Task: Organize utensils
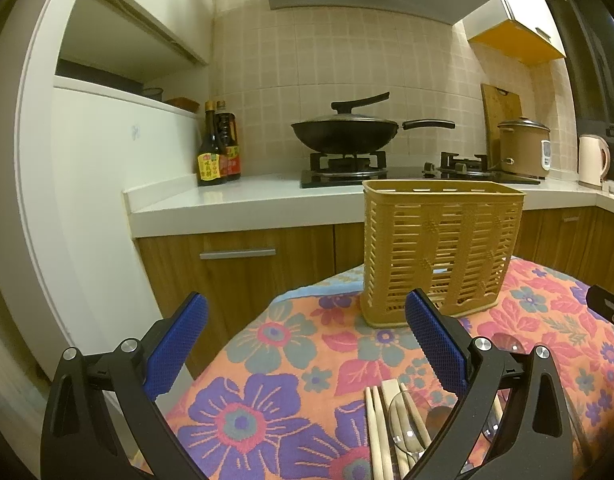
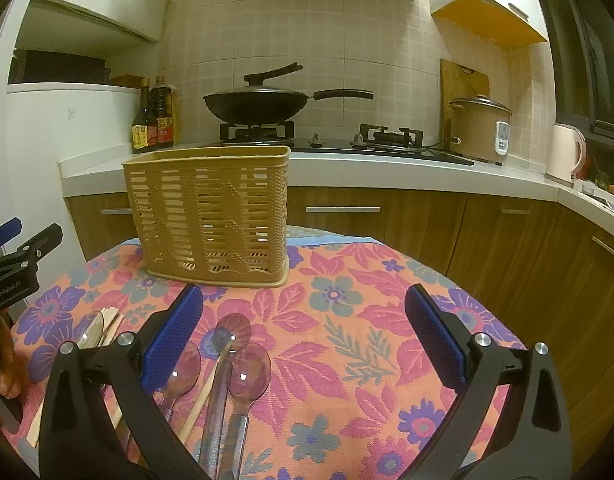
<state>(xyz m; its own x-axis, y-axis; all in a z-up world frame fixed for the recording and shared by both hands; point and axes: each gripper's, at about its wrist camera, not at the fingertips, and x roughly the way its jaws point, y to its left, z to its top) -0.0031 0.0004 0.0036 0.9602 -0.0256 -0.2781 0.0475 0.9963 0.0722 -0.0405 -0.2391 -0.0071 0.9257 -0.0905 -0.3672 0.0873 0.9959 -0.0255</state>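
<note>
the clear plastic spoons (image 2: 243, 364) lie on the flowered cloth (image 2: 347, 320) over the table, bowls toward the slatted holder (image 2: 211, 216), with wooden chopsticks (image 2: 203, 404) among them and more chopsticks (image 1: 381, 428) at the left gripper's side. the holder stands upright at the far end of the cloth, seemingly empty. the right gripper (image 2: 303, 336) hovers with its fingers spread wide, holding nothing; the left gripper (image 1: 307, 340) is likewise wide open and empty. the spoons look light, stiff and slick, so a pinch across the narrow handle, not the rounded bowl, should hold best. the chopsticks are thin and light and may roll; gripping mid-length across the shaft seems safest. the overlapping pieces could drag each other when one is lifted.
</note>
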